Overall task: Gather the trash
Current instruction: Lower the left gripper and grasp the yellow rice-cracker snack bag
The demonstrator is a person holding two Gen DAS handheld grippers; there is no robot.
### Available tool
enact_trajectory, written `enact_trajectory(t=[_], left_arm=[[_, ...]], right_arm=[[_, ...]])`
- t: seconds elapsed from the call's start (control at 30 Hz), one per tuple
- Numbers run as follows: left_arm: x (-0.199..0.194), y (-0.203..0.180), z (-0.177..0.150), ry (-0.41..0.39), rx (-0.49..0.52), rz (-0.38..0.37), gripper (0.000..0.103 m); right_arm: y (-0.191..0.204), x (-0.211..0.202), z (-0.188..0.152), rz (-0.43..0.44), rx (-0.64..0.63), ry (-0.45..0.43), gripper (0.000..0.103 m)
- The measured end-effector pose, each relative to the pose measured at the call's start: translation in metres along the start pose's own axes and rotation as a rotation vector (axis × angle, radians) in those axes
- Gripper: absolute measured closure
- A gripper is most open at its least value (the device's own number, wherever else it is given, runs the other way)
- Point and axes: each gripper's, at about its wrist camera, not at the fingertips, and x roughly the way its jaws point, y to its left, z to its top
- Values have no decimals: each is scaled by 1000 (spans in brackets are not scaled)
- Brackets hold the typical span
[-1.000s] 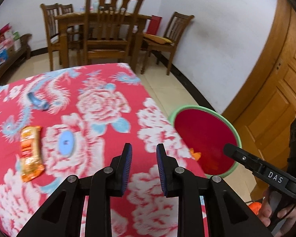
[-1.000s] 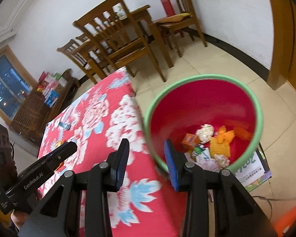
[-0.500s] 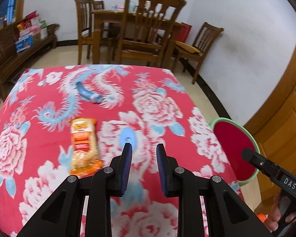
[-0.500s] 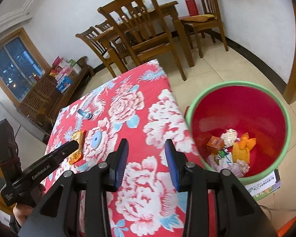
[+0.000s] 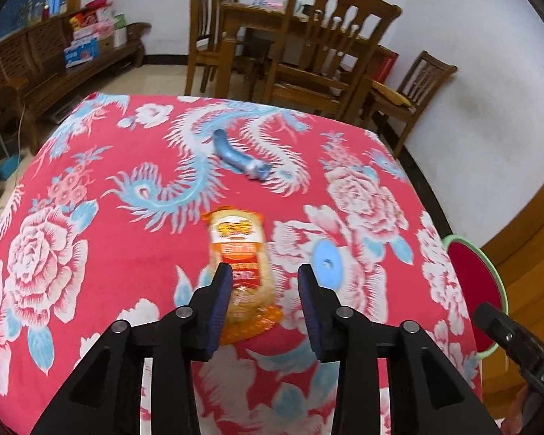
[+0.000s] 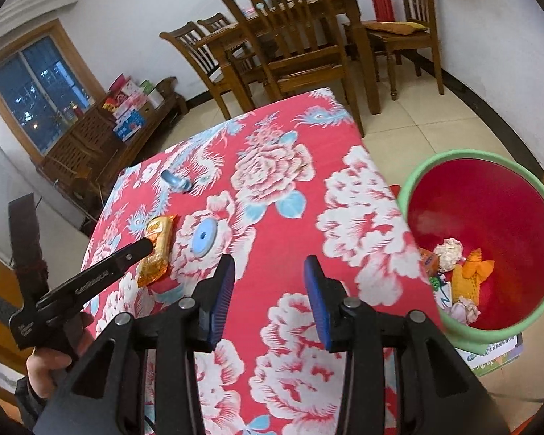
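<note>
- Left gripper (image 5: 264, 304): jaws opening, nothing pressed between the pads. Wrapper (image 5: 241, 253) lies flat on the worktop (image 5: 90, 181) straight ahead; its near end shows in the gap, closer to the left pad. Contact with that pad: cannot tell.
- Right gripper (image 6: 268, 299): jaws apart, nothing between them, only red cloth below.
- Wrapper is orange, long axis pointing roughly away from the left camera, about mid-worktop.
- Blue tube (image 5: 235, 157) lies further back on the cloth, well apart from the wrapper. Blue disc (image 5: 328, 262) sits just beside the wrapper on its right.
- Bin (image 6: 482, 239) stands on the floor off the worktop's right edge, rim below cloth level, red inside, green rim. It is well apart from the wrapper.
- Room: cloth around the wrapper is bare except disc and tube; open cloth runs between the wrapper and the right edge. Chairs (image 5: 326, 54) and a dining table stand beyond the far edge, not touching the worktop.
- Right view only: bin contents, namely crumpled paper, orange scraps and a small box, plus a printed sheet (image 6: 497, 351) under the bin. It also shows the left gripper from the side, tip over the wrapper's near part, and the hand (image 6: 54, 359) holding it.
- Left view only: wrapper framed between its own pads. Bin shows as a sliver at the right edge, contents hidden; a tip of the right gripper shows in the lower right corner.
</note>
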Motion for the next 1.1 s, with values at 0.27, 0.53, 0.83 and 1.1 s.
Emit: enact_trajectory(t=[0.27,0.53,0.83,1.1], left_arm=[[11,7,2,5,5,42,61],[21,12,2,8,2,60,61],[27,9,3,18,-10,35,59],[32,3,1,18,18,48,59]], right_arm=[[17,16,1,11,-34,25,61],[24,24,0,19,-53,38,61],[24,25,0,19,-50,39,61],[22,28,0,19,-44,40,61]])
